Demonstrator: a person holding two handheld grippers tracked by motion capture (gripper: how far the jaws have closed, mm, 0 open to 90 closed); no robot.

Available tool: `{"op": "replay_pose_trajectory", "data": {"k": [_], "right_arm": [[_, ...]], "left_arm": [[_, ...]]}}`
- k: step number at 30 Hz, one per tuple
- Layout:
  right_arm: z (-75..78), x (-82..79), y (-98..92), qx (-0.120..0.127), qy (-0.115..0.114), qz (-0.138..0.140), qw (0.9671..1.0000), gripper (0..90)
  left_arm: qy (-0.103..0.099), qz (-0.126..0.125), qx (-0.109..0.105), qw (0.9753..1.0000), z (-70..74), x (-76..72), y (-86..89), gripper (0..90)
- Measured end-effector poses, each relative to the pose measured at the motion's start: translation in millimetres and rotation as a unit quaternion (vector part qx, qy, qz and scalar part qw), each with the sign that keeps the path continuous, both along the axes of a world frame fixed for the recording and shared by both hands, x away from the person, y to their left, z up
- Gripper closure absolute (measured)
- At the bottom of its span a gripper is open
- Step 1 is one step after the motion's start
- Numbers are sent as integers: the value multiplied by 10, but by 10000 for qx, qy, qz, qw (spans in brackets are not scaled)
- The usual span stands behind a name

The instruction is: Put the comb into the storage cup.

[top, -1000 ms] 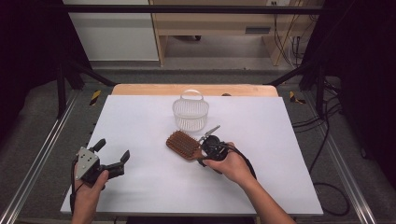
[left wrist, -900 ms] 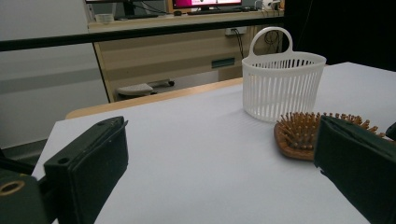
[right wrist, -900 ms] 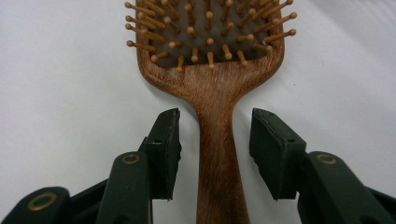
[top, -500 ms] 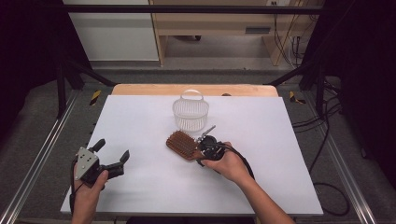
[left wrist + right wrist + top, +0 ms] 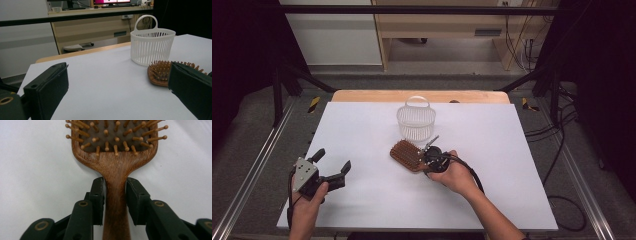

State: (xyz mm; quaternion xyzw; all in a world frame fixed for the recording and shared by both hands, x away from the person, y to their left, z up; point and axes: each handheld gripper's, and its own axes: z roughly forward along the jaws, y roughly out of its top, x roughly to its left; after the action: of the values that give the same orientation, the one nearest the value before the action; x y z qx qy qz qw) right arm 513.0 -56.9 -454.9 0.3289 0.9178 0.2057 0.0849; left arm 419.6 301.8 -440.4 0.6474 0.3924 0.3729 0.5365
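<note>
Mid-tabletop (image 5: 512,150), right tongs (image 5: 115,202) clamp brush (image 5: 408,155) handle, brush lying just before basket (image 5: 416,121), not yet lifted or binned; left tongs (image 5: 332,167) idle, spread wide.

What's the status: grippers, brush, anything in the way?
Right gripper shut on hairbrush handle, brush on table. Left gripper open, nothing between its jaws. White basket just beyond the brush head; otherwise nothing blocking.
</note>
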Motion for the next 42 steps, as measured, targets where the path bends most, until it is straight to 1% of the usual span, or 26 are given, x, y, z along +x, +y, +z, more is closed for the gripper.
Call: {"op": "replay_pose_trajectory", "data": {"k": [2, 10, 13, 15, 17, 19, 20, 21, 22, 23, 25, 27, 30, 31, 32, 33, 34, 35, 37, 40, 42], "right_arm": [[3, 9, 9, -30, 35, 9, 10000, 696], [31, 94, 48, -202, 342, 71, 9992, 726], [33, 99, 47, -187, 383, 38, 9991, 727], [27, 104, 33, -161, 336, 133, 9992, 728], [29, 105, 32, -155, 338, 142, 9992, 729], [35, 98, 37, -150, 361, 95, 9992, 729], [33, 92, 33, -139, 326, 105, 9993, 729], [26, 77, 17, -114, 218, 168, 9996, 729], [26, 77, 17, -114, 218, 168, 9996, 729], [28, 62, 12, -62, 224, 110, 9997, 729], [18, 42, -13, 10, 134, 145, 9998, 729], [23, 10, -31, 8, 17, 154, 9999, 729], [48, -50, -86, 168, -89, 167, 9997, 729], [72, -96, -131, 288, -191, 191, 9992, 729], [72, -96, -131, 288, -191, 191, 9992, 729], [86, -119, -153, 340, -255, 182, 9989, 729], [109, -159, -206, 494, -360, 190, 9980, 729], [109, -159, -206, 494, -360, 190, 9980, 729], [127, -199, -251, 596, -475, 219, 9969, 729], [145, -252, -308, 766, -654, 219, 9947, 729], [156, -278, -349, 923, -757, 236, 9926, 729]], "left_arm": [[9, 0, 9, 10000, -1, 3, -5, 34], [6, -37, 42, 10000, -5, 1, -26, 33], [-11, -58, 76, 10000, -2, -9, -35, 34], [-16, -51, 89, 9999, 1, -17, -38, 33], [-24, -36, 62, 10000, 11, -25, -36, 34], [-31, -25, 49, 10000, 14, -30, -34, 34], [-19, -20, 40, 10000, 11, -30, -33, 34], [-16, -21, 22, 10000, 9, -29, -34, 34], [-17, -29, 13, 10000, 9, -26, -34, 34], [-9, -37, 10, 10000, 8, -22, -36, 34], [9, -55, 25, 10000, 1, -20, -44, 34], [12, -56, 28, 10000, 8, -39, -50, 34], [-1, -91, -43, 9999, 30, -70, -66, 34], [14, -121, -87, 9999, 34, -74, -78, 34], [34, -158, -99, 9998, 40, -79, -94, 34], [54, -205, -114, 9997, 47, -81, -112, 33], [72, -240, -157, 9996, 58, -79, -137, 33], [88, -299, -176, 9994, 73, -74, -166, 33], [109, -420, -211, 9988, 108, -57, -237, 33], [160, -644, -221, 9976, 182, -5, -378, 34], [172, -821, -226, 9962, 245, 37, -485, 36]]}}
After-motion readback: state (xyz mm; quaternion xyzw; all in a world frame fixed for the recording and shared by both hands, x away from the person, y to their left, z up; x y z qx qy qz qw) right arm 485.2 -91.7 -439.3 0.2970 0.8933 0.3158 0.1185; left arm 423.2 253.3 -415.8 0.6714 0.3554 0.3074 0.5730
